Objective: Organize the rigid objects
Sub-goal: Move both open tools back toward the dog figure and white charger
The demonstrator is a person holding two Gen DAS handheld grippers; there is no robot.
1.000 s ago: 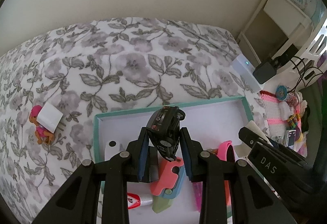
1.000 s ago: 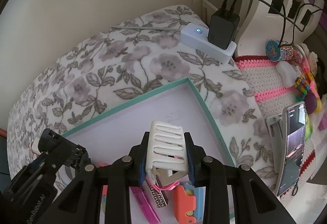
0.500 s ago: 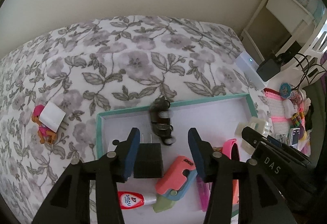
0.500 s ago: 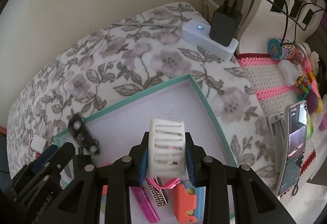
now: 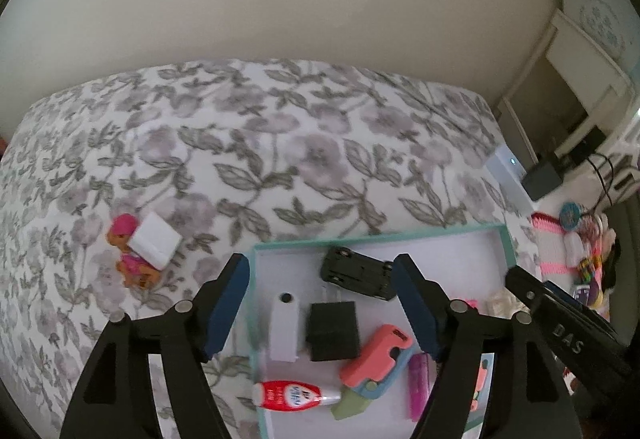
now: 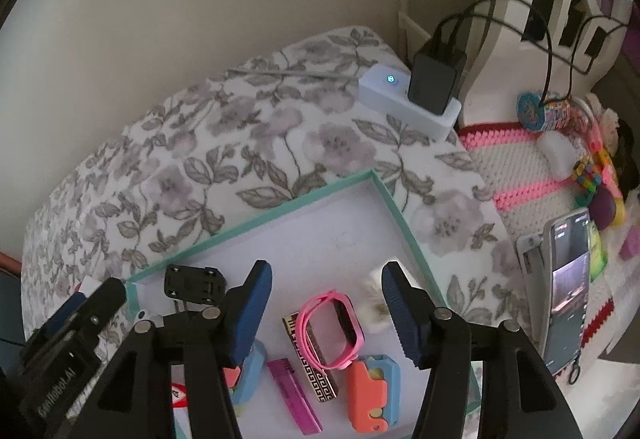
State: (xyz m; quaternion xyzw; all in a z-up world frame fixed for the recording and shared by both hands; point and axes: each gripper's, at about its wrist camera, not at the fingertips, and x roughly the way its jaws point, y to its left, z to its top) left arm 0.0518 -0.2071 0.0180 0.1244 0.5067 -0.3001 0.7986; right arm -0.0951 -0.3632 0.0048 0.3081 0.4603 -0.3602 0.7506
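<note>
Jaws of both grippers have just been opening and now stand released, with nothing pressed between their blue pads. Both the left gripper (image 5: 320, 303) and the right gripper (image 6: 326, 313) hang above a bed (image 5: 280, 143) covered in a grey floral spread, on which lies a shallow teal-rimmed tray (image 6: 400, 215) with a white floor. Inside the tray, a black toy car (image 5: 356, 271) lies on its roof near the far rim, wheels up, between the left gripper's fingers but free of them. Nearer lie a black charger plug (image 5: 332, 331) and a white block (image 5: 284, 331) side by side. A pink watch (image 6: 332, 327) lies on a patterned bar (image 6: 316, 379) between the right gripper's fingers, and a blurred white item (image 6: 376, 307) lies just inside the right finger. Outside the tray, left of it on the spread, a small pink-hatted toy figure (image 5: 128, 259) touches a white square block (image 5: 154, 239).
</note>
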